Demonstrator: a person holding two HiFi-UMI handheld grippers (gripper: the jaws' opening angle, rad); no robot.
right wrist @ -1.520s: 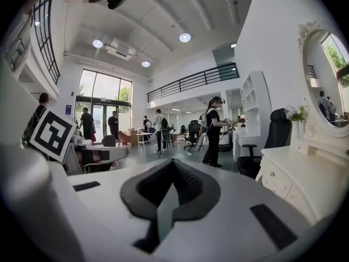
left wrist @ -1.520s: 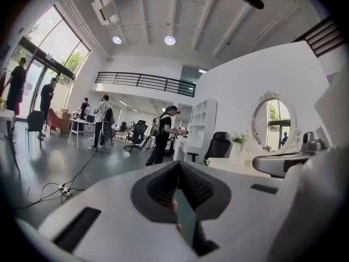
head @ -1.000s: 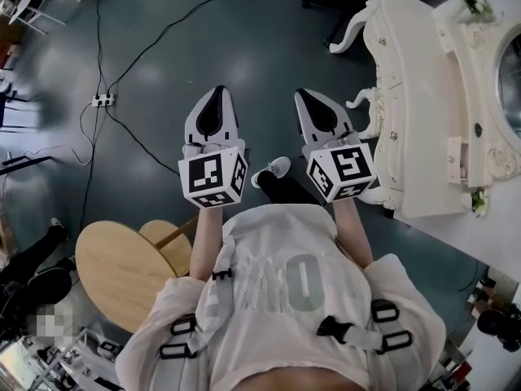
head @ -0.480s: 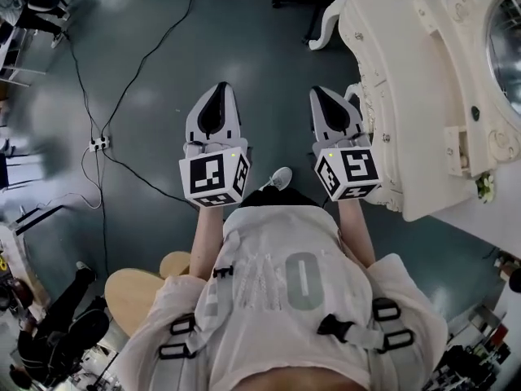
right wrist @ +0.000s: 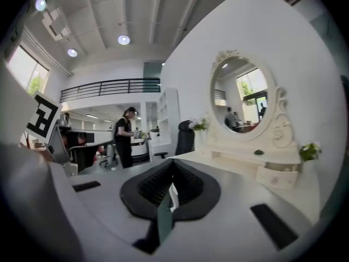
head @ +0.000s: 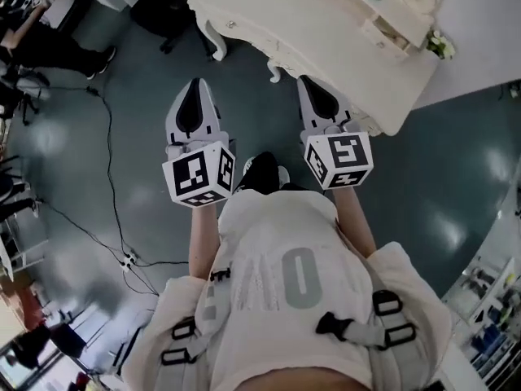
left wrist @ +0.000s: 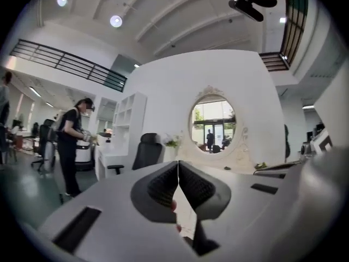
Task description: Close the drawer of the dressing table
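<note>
While right gripper [right wrist: 173,162] fingers [right wrist: 192,183] meet, the drawer [right wrist: 278,174] lies beyond, rightward.

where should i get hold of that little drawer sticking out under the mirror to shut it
Its flat front panel, at the centre, met straight from the front. The drawer juts out from the shelf unit below the mirror, so it likely slides straight back; the right gripper, nearer and shut, could simply push it.
</note>
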